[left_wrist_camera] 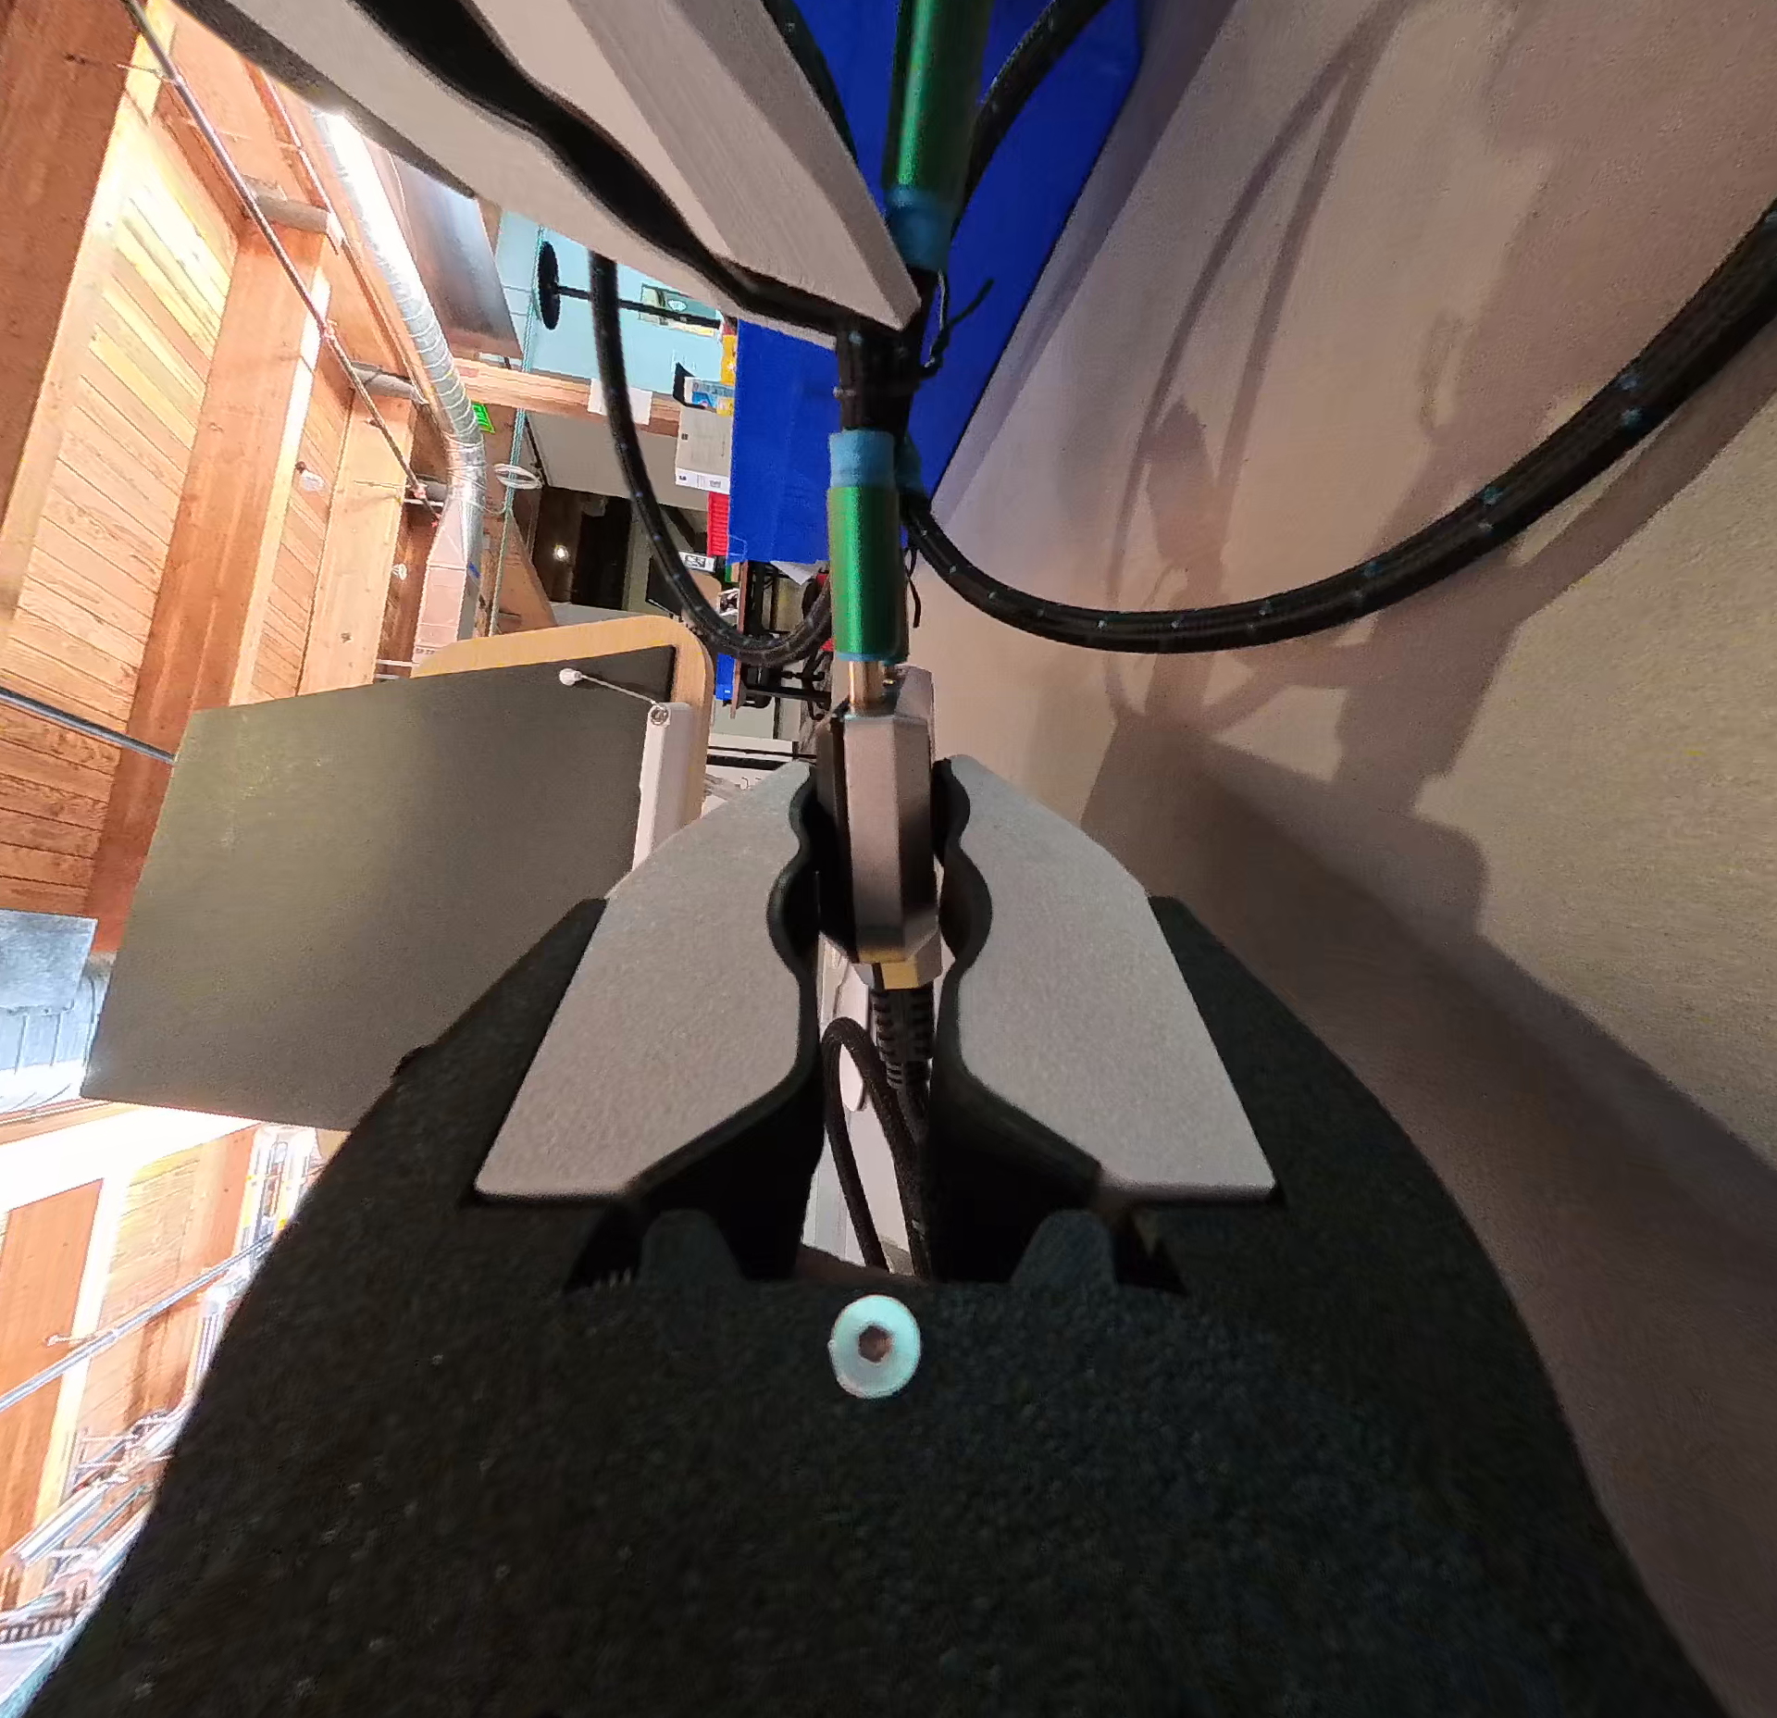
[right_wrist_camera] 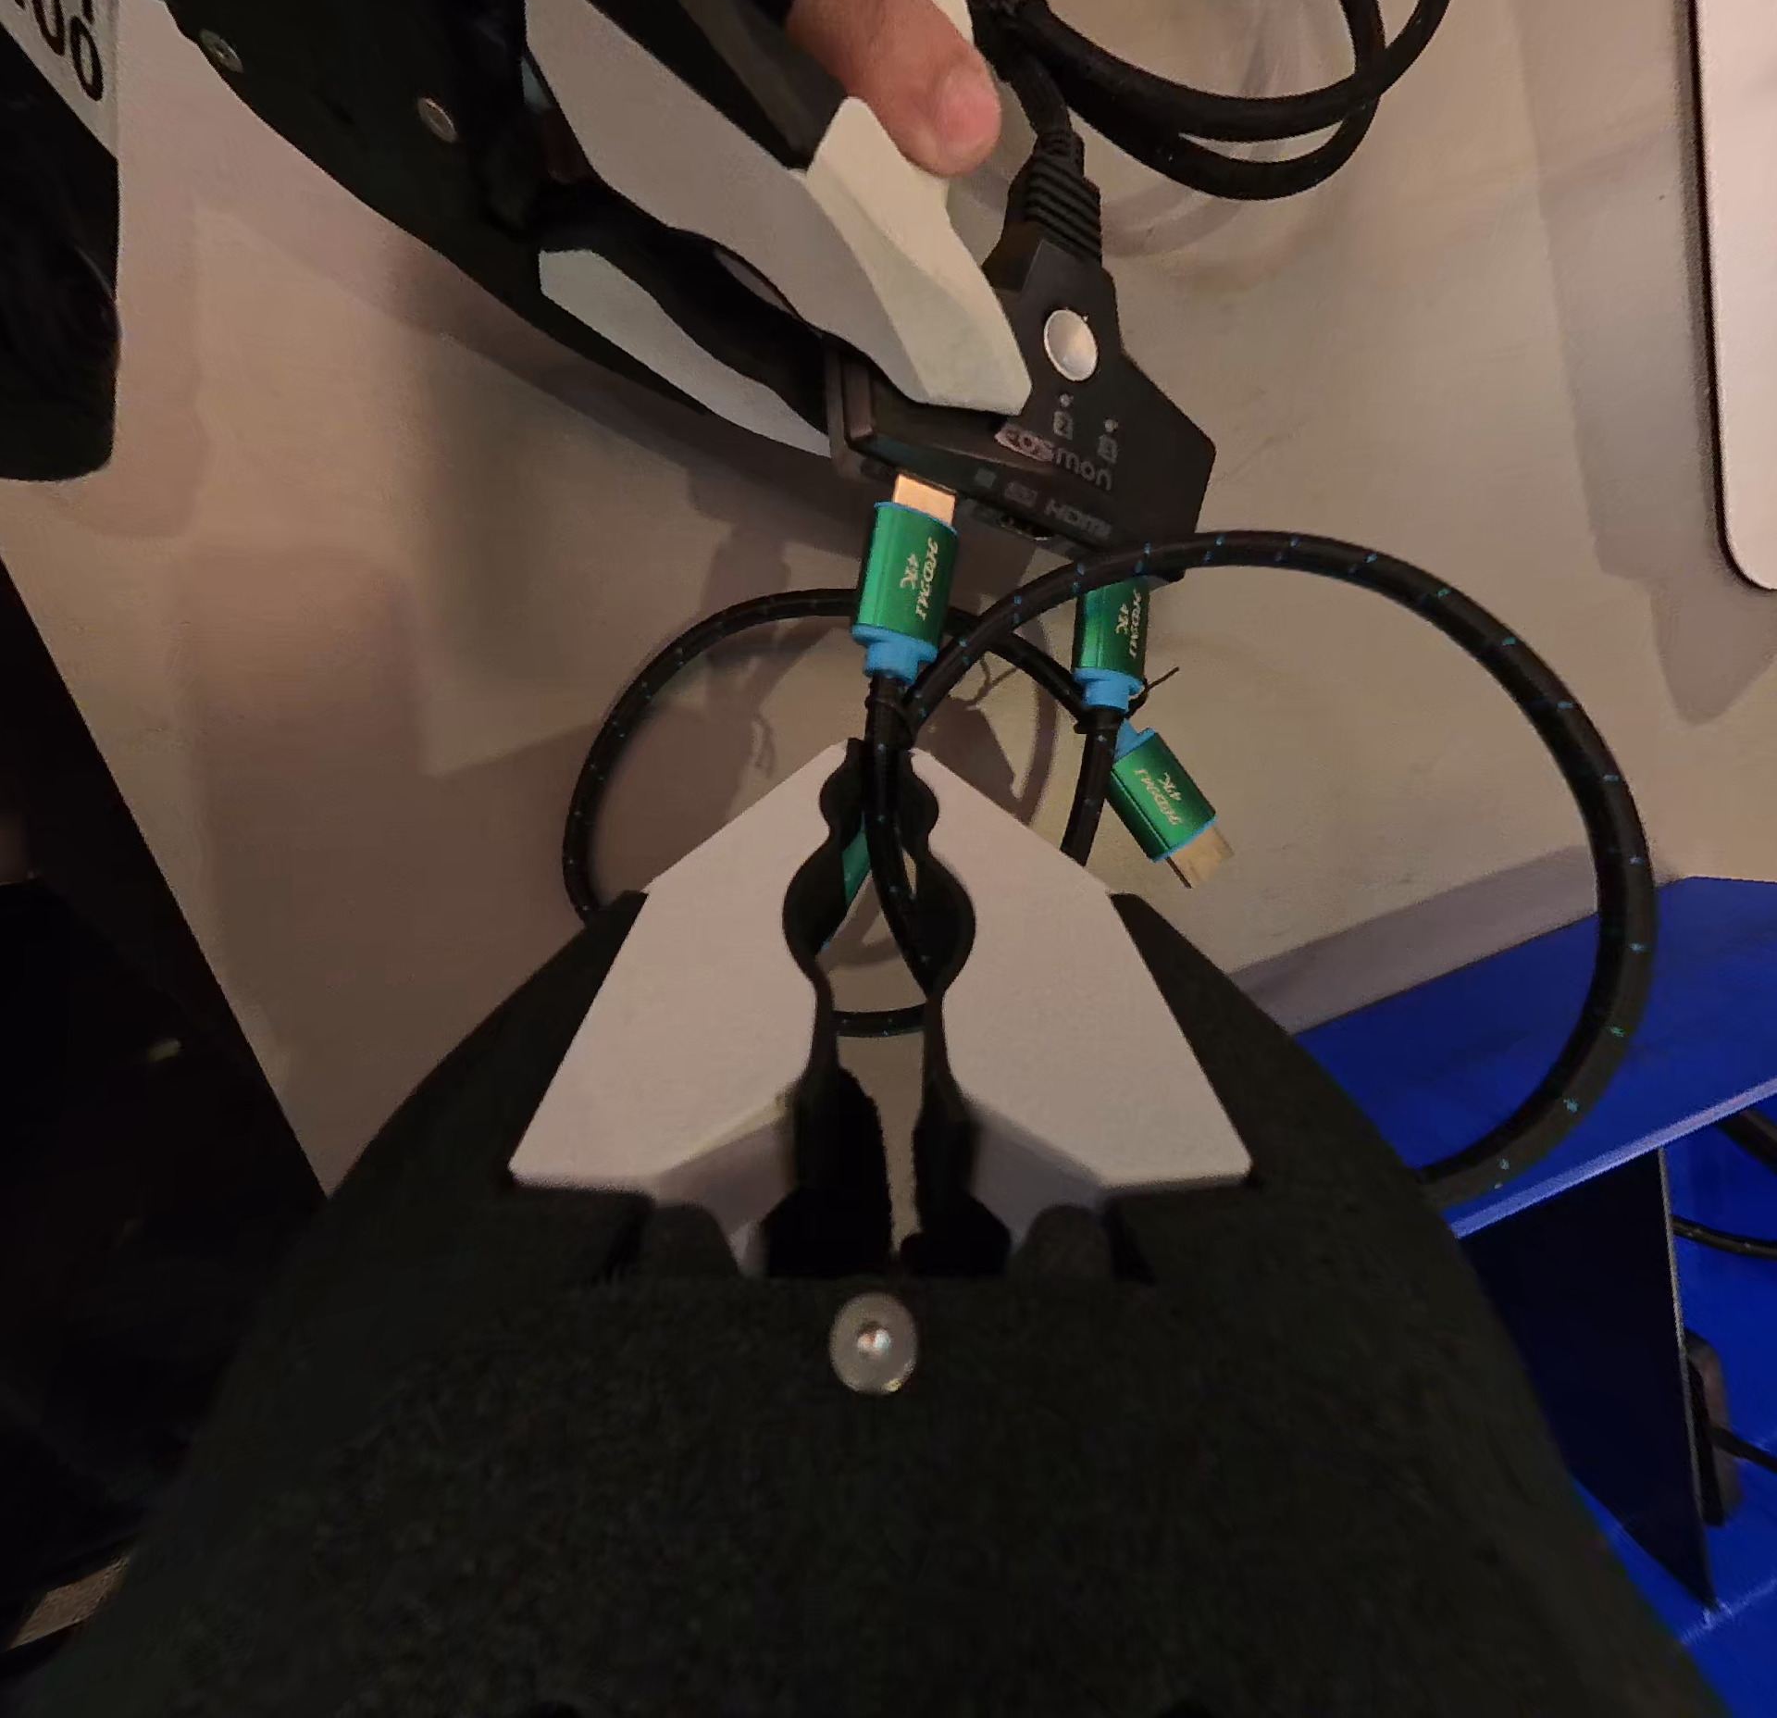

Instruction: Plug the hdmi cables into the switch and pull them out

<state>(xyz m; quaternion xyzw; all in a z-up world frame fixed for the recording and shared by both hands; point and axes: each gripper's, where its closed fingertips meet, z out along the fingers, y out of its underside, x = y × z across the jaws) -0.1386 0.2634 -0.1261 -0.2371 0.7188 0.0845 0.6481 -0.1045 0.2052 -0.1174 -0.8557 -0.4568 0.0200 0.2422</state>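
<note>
- A pale beige tabletop (right_wrist_camera: 385,614) fills the background, with a blue stand (right_wrist_camera: 1442,1076) at its edge and a wooden-walled workshop visible in the left wrist view.
- My left gripper (left_wrist_camera: 877,864) is pinched onto the flat sides of the dark HDMI switch (left_wrist_camera: 880,835), edge-on between the pads. I hold it this way so the port face points away from me and stays braced against a push.
- In the right wrist view that same switch (right_wrist_camera: 1077,402) hangs just above the table. Its own tail cable (right_wrist_camera: 1048,162) runs up past a fingertip (right_wrist_camera: 947,95) of the person holding the left gripper.
- My right gripper (right_wrist_camera: 880,806) is pressed together on the braided cable (right_wrist_camera: 880,739) just behind the green plug (right_wrist_camera: 904,585), not on the plug body. I judge this keeps the connector free to line up, though it may wobble.
- That plug's gold tip (right_wrist_camera: 921,497) sits at the switch's near port, with bare metal still showing, so I judge it is only partly seated.
- A second green plug (right_wrist_camera: 1111,633) sits at the neighbouring port; the looped cable hides whether it is fully in.
- A third green plug (right_wrist_camera: 1168,806) lies loose on the table just beside it.
</note>
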